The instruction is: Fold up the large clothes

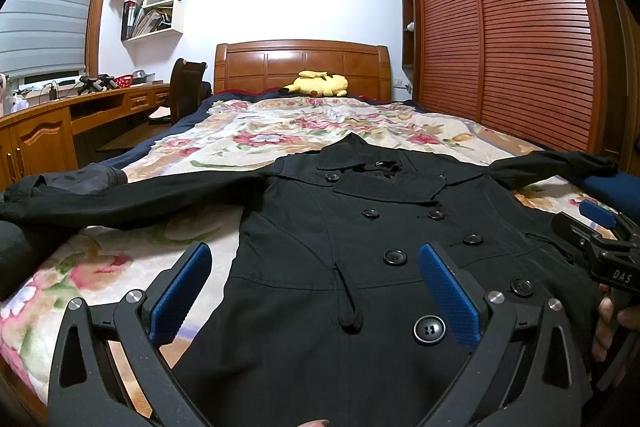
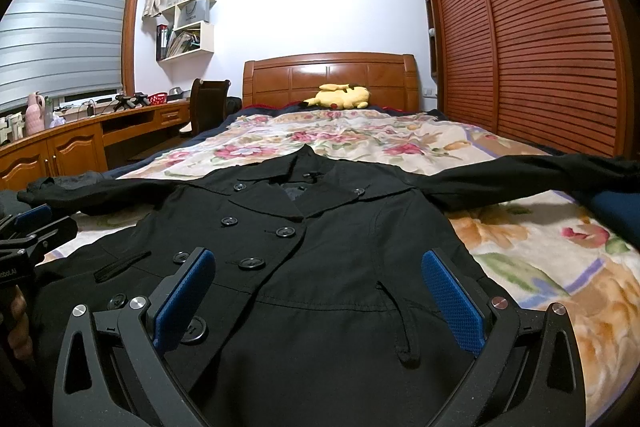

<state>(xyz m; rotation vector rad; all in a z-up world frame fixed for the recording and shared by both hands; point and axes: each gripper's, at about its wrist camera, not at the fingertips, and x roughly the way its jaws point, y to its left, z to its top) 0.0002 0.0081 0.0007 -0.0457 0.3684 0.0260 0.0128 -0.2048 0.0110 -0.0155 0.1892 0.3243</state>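
A black double-breasted coat [image 1: 320, 227] [image 2: 328, 227] lies flat, front up, on the floral bed cover [image 1: 280, 135], collar toward the headboard and both sleeves spread out sideways. My left gripper [image 1: 316, 263] hovers open over the coat's lower left half, its blue pads wide apart with nothing between them. My right gripper [image 2: 318, 267] hovers open over the lower right half, likewise holding nothing. In the left wrist view the right gripper [image 1: 600, 227] shows at the right edge; in the right wrist view the left gripper [image 2: 36, 223] shows at the left edge.
A yellow plush toy [image 1: 320, 85] rests by the wooden headboard [image 1: 300, 65]. A slatted wardrobe [image 1: 500, 27] runs along the right of the bed. A wooden desk [image 1: 60, 123] with a chair [image 1: 186, 87] stands to the left. A blue item [image 2: 620, 211] lies under the right sleeve.
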